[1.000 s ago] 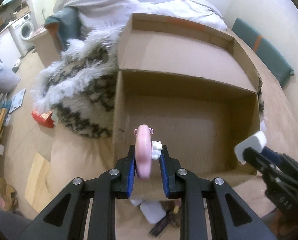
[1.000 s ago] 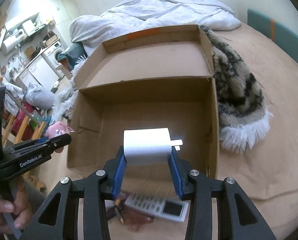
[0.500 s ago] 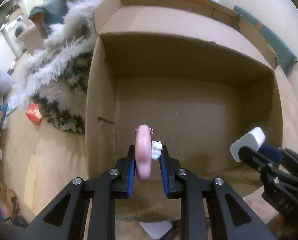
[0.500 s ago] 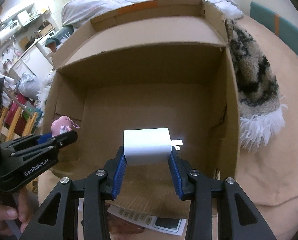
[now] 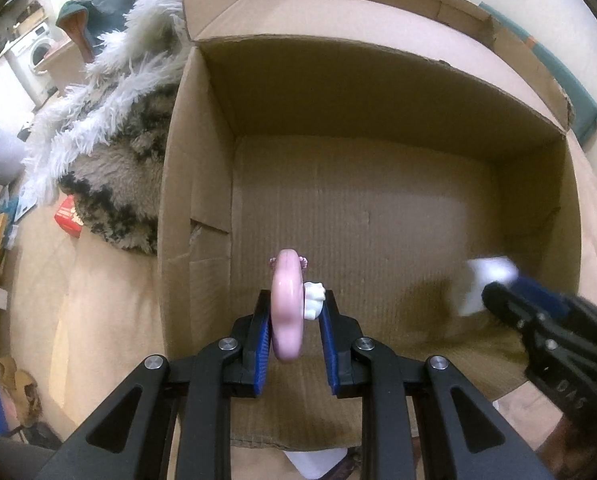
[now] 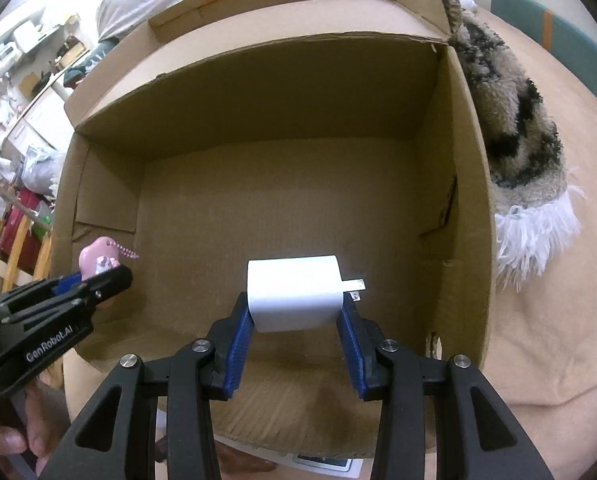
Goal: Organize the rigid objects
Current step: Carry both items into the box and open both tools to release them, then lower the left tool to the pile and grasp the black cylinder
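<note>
We hold both loads low over the cardboard box (image 5: 194, 200) floor — left gripper (image 5: 292, 316) clamped on the pink toy (image 5: 285, 304), right gripper (image 6: 298, 312) on the white charger (image 6: 294, 292) at frame centre — ready for a short drop.

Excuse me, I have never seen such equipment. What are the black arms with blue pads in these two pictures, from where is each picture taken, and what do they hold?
There is no robot here: a person holds one hand-held claw in each hand, and a camera on each claw looks forward along its fingers. So one picture is the left claw's view, the other the right's.

The left claw is shut on a small pink toy. The right claw is shut on a white charger plug. Each claw also shows at the edge of the other's picture.

Both hang over an open cardboard box whose floor looks bare. The box sits on a beige cover, beside a furry blanket.
</note>
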Action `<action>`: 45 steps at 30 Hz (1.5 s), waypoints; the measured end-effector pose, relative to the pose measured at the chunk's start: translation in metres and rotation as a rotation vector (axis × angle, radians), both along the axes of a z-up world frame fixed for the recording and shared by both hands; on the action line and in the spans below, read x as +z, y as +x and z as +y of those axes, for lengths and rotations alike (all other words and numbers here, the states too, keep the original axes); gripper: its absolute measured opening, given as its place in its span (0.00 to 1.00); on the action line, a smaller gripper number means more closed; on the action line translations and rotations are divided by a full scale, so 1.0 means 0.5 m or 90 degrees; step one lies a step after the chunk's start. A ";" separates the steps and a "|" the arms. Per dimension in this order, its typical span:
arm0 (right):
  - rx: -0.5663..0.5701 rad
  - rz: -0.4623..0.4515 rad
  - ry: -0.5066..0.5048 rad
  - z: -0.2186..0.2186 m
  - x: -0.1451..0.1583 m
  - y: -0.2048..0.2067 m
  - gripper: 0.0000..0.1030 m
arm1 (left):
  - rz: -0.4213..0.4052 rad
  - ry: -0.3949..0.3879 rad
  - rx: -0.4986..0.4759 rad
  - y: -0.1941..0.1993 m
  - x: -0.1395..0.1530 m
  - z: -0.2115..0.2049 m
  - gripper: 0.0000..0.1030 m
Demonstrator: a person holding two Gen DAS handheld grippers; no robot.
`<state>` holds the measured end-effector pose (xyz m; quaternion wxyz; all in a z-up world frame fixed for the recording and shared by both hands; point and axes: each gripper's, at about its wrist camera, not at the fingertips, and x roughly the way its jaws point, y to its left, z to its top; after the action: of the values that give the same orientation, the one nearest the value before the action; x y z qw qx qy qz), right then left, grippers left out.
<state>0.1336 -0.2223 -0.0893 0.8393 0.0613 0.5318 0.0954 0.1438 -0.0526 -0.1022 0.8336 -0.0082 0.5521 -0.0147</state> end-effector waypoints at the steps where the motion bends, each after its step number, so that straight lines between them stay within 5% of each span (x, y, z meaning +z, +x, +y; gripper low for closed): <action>1: 0.001 -0.005 0.001 -0.001 0.003 0.000 0.42 | 0.001 0.001 0.000 0.002 -0.002 -0.002 0.20; 4: 0.005 -0.010 0.003 -0.001 0.004 -0.003 0.42 | 0.007 -0.001 -0.001 0.002 -0.004 -0.007 0.24; 9: -0.003 -0.041 0.032 -0.008 0.023 -0.007 0.67 | 0.015 0.008 -0.015 -0.004 0.001 -0.026 0.64; 23: -0.005 -0.063 0.056 -0.017 0.041 -0.009 0.96 | 0.021 0.000 -0.013 0.015 -0.001 -0.005 0.64; 30: -0.016 -0.065 0.061 -0.026 0.045 -0.012 0.97 | 0.004 -0.011 -0.012 0.003 0.018 0.007 0.64; 37: -0.029 -0.077 0.069 -0.033 0.064 -0.022 0.97 | -0.010 -0.040 -0.027 -0.044 0.096 0.021 0.64; 45: -0.039 -0.085 0.078 -0.043 0.087 -0.065 0.97 | -0.049 -0.018 -0.012 -0.083 0.153 0.055 0.64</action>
<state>0.1010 -0.2438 -0.0457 0.8699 0.1226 0.4658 0.1061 0.1024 -0.0251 -0.0255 0.8538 -0.0142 0.5195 -0.0306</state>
